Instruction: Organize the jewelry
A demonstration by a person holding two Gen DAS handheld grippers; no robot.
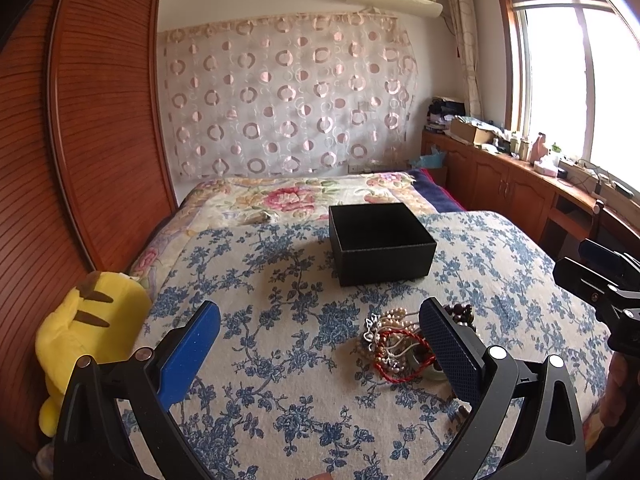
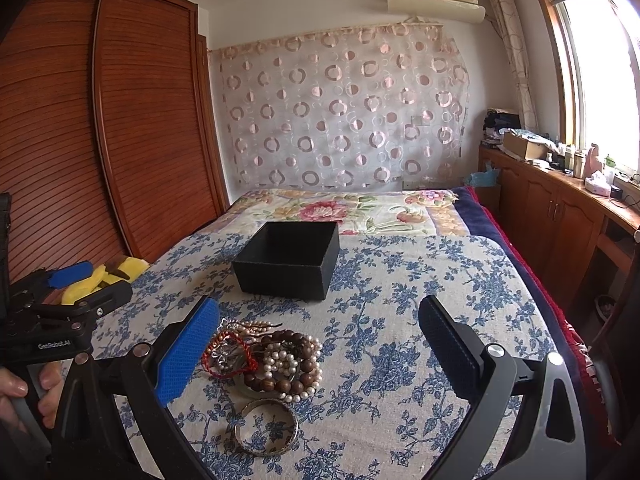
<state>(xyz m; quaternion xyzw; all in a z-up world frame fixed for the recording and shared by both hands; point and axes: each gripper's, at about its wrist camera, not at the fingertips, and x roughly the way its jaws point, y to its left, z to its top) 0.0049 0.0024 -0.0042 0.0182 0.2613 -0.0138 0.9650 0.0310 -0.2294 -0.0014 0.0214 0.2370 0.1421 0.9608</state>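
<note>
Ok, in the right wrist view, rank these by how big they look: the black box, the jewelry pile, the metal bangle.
1. black box, clearly the largest, though it lies farthest away.
2. jewelry pile, somewhat smaller in spread.
3. metal bangle, smallest, even though it lies nearest the camera.

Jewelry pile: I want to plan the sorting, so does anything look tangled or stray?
Yes. The jewelry pile is knotted together, red cord through pearls and wooden beads. Metal bangles lie apart, nearer the camera. The black box looks empty.
</note>
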